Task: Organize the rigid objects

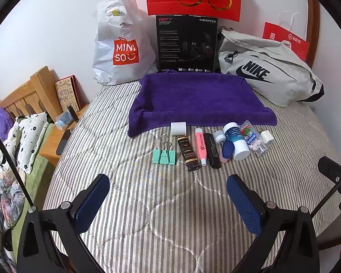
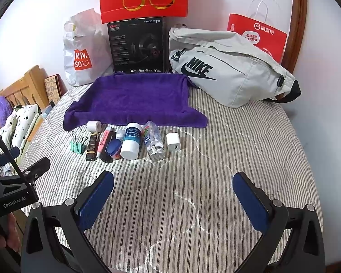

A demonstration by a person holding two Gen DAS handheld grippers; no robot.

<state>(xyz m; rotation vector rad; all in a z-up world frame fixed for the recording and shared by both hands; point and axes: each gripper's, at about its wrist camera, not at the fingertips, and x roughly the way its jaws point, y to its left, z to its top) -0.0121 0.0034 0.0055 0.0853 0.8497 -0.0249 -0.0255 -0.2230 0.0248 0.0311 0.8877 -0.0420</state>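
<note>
**bedbot_fan:** So where's everything sitting?

**umi_guy:** Small stuff is lined up on the striped bedspread, right in front of the purple towel: mint binder clip, pink highlighter, white bottle, pill bottle, white charger.

**bedbot_fan:** Grippers?

**umi_guy:** Left gripper and right gripper both spread wide, holding nothing, hovering short of the row.

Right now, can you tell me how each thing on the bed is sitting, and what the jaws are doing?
Left gripper: jaws open, empty.
Right gripper: jaws open, empty.
Purple towel: spread flat, nothing on it.
Binder clip: lying flat, handles up.
White-capped bottle: lying on its side.
Candy bottle: lying on its side, closed.
White charger: apart from the row.
Nike bag: zipped shut.
</note>
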